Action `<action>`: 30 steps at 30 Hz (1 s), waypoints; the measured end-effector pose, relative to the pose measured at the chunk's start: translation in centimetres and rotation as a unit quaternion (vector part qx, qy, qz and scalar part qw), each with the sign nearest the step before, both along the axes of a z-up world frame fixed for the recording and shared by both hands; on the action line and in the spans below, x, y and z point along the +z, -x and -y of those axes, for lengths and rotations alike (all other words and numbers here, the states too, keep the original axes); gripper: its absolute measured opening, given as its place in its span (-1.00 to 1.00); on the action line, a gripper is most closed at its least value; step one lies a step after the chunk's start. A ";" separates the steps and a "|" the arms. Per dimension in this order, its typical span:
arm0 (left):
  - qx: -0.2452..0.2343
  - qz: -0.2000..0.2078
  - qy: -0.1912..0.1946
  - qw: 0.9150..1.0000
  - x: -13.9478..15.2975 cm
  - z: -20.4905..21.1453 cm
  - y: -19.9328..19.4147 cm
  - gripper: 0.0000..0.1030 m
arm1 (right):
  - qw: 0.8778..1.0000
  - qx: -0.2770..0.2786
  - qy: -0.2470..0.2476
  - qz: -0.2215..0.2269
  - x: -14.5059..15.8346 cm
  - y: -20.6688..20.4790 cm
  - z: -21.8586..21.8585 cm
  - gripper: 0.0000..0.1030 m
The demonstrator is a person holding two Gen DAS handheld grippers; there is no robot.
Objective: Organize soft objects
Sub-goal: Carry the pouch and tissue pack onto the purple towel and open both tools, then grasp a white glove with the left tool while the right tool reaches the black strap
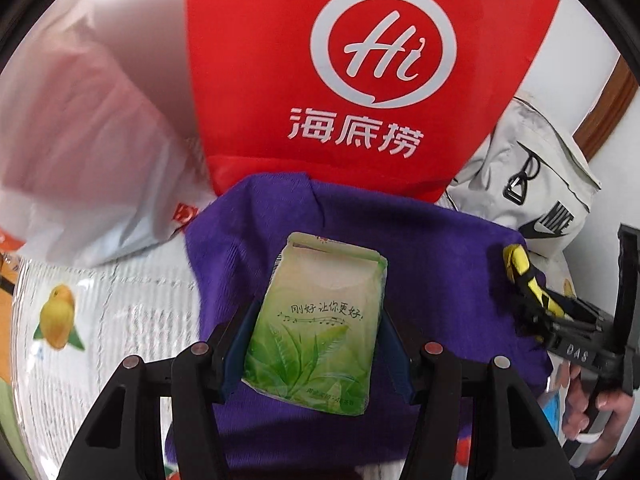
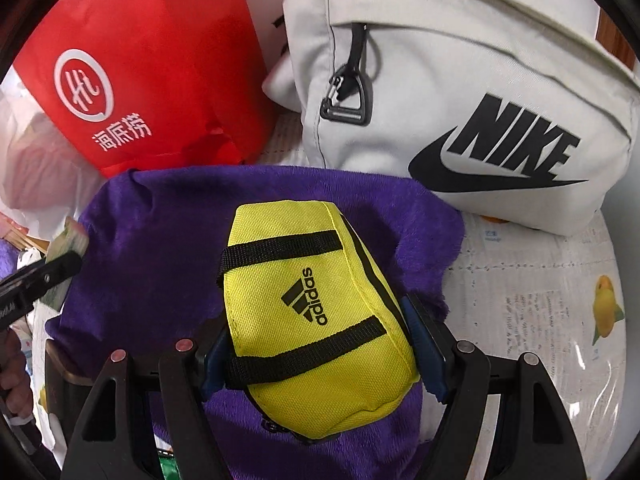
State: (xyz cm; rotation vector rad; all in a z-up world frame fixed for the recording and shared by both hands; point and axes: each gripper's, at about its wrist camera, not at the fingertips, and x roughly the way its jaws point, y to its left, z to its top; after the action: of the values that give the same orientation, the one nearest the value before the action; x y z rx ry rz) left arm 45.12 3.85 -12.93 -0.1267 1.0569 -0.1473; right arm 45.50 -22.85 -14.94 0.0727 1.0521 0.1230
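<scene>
Our left gripper (image 1: 316, 344) clamps the green soft tissue pack (image 1: 316, 332), our right gripper (image 2: 324, 356) the yellow fabric Adidas pouch (image 2: 316, 316); we judge both are held above the purple fuzzy towel (image 2: 160, 240) for sorting.

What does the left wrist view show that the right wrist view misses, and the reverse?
Only the left wrist view shows the printed front of the green tissue pack, clamped in the left claw. Only the right wrist view shows the whole yellow Adidas pouch, clamped in the right claw, and its logo. Both show the purple towel under the claws, the red bag and the white Nike backpack behind, plus a sliver of the other claw's load.
</scene>
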 end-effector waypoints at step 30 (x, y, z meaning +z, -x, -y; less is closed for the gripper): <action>0.006 -0.029 -0.015 0.999 -0.8 3.1 -3.6 0.63 | 1.000 0.007 -0.014 -0.009 0.0 -0.1 -1.5 0.70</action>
State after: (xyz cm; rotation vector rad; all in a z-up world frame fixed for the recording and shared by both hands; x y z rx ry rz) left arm 48.72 0.71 -13.76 -0.1112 1.1159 -0.1185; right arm 45.59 -21.32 -14.92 0.0914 1.0693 0.1506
